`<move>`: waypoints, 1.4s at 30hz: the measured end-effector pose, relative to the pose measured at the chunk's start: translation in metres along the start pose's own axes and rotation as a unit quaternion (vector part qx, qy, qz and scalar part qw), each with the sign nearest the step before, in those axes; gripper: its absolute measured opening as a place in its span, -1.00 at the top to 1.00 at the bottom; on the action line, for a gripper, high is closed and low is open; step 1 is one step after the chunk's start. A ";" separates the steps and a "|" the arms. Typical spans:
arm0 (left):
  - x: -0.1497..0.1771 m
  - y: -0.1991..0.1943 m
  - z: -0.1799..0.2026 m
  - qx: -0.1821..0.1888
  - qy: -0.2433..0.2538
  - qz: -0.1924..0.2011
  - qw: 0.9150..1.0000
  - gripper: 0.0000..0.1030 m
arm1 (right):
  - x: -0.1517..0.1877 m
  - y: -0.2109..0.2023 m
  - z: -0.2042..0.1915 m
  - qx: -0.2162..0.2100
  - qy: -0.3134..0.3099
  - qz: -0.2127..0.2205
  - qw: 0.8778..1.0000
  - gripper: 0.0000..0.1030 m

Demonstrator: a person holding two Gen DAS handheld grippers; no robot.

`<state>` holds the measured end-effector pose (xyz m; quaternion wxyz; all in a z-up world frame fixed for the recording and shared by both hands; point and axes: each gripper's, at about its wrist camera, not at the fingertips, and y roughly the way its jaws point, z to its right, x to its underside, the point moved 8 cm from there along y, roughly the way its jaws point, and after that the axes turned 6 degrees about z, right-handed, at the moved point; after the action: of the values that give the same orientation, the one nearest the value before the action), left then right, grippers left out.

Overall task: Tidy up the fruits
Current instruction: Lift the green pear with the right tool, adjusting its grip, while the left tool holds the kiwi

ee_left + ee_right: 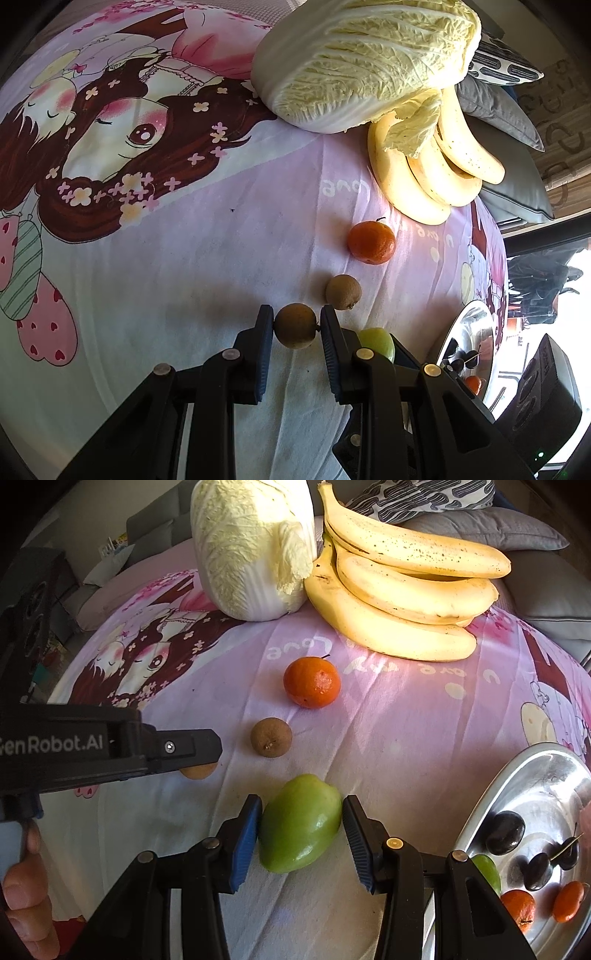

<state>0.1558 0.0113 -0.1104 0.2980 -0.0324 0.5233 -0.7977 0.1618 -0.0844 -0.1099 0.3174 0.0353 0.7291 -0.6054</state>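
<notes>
Fruit is partly sorted, by my reading. In the right wrist view the steel tray [491, 797] at four o'clock already carries dark plums [505, 832], a couple of small oranges [518, 908] and a sliver of something green. Left on the printed sheet [388, 738]: the tangerine [312, 682] just above centre, a brown longan [271, 737] below it, the banana bunch [399, 602] at one o'clock, plus the two pieces I have in hand. The napa cabbage [251, 550] at twelve o'clock is no fruit, so I would judge it stays put.

My left gripper [296, 326] is pinched on a second longan [295, 325]; both pads touch its sides at six o'clock of the left view, with the fruit low against the sheet, and I cannot tell whether it has cleared the cloth.

My right gripper [301, 836] sits around the green fruit [300, 823] at six o'clock of its own view. The left pad presses its flank; the right pad shows a thin gap, so I call the jaws part spread and not clamped. That fruit lies on the sheet, well left of the tray.

I reckon about half is done, with both of these to go to the tray next.
</notes>
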 end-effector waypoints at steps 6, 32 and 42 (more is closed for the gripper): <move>0.002 0.001 0.002 -0.001 0.000 -0.001 1.000 0.48 | 0.000 0.006 -0.003 0.013 -0.013 -0.003 1.000 0.06; 0.000 -0.006 0.004 0.004 0.010 0.008 1.000 0.48 | -0.012 -0.038 -0.006 0.007 -0.013 0.054 0.998 0.18; 0.001 -0.008 0.005 0.007 0.017 0.011 1.000 0.48 | -0.009 -0.043 -0.005 0.006 -0.011 0.054 0.998 0.18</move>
<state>0.1534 0.0085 -0.1014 0.2979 -0.0108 0.5234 -0.7982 0.1480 -0.0882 -0.0684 0.3573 0.0696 0.7190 -0.5921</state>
